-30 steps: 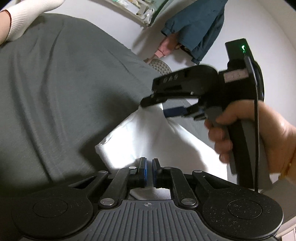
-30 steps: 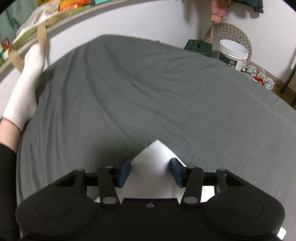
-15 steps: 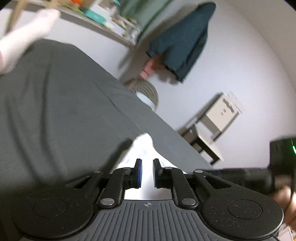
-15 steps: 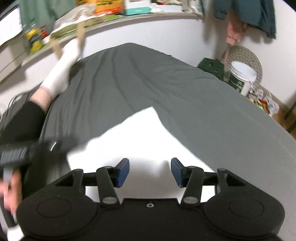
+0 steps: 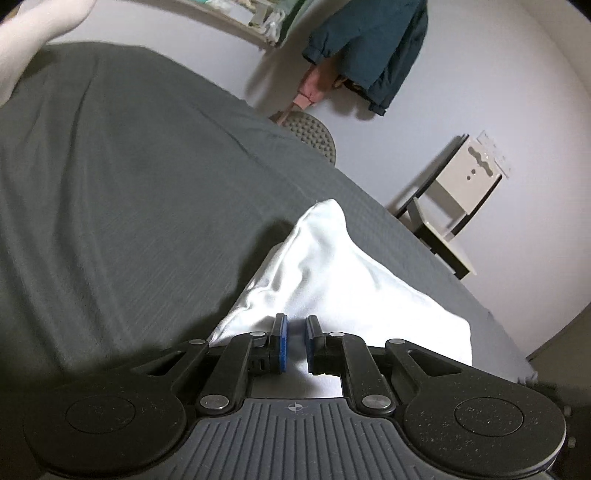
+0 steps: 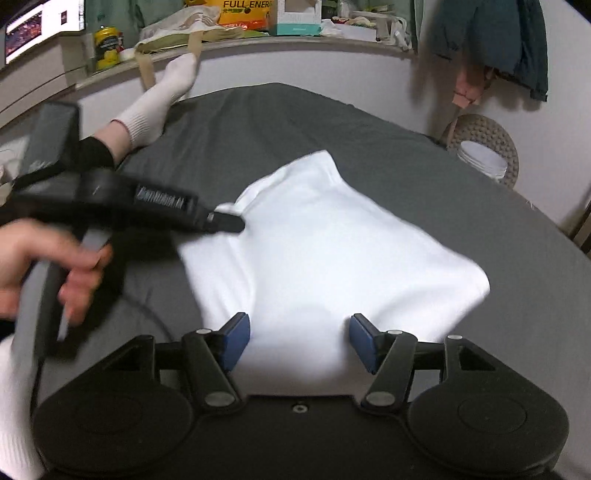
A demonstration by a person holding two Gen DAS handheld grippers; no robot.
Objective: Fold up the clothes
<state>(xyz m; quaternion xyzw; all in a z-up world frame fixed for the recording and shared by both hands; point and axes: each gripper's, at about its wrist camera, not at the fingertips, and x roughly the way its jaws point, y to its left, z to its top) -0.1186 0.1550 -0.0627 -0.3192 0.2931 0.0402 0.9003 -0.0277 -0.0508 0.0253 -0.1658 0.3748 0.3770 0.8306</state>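
Observation:
A white garment (image 5: pixel 332 273) (image 6: pixel 332 240) lies folded and rumpled on the grey bed sheet (image 5: pixel 129 184) (image 6: pixel 258 122). My left gripper (image 5: pixel 294 341) is shut on the garment's near-left edge, and white cloth shows in the narrow gap between its blue pads. In the right wrist view the left gripper (image 6: pixel 231 223) reaches in from the left, held by a hand (image 6: pixel 48 258), with its tip at the cloth's edge. My right gripper (image 6: pixel 298 341) hovers open above the near side of the garment, nothing held between its fingers.
A person's foot in a white sock (image 6: pixel 162 99) rests on the far left of the bed. A cluttered shelf (image 6: pixel 258 33) runs behind it. A teal jacket (image 5: pixel 373 48) hangs on the wall, a round basket (image 6: pixel 484 155) and a white stool (image 5: pixel 450 206) stand beside the bed.
The right gripper has pulled back, so more of the garment shows under it. It has left the left wrist view. The left gripper has stayed closed on the cloth.

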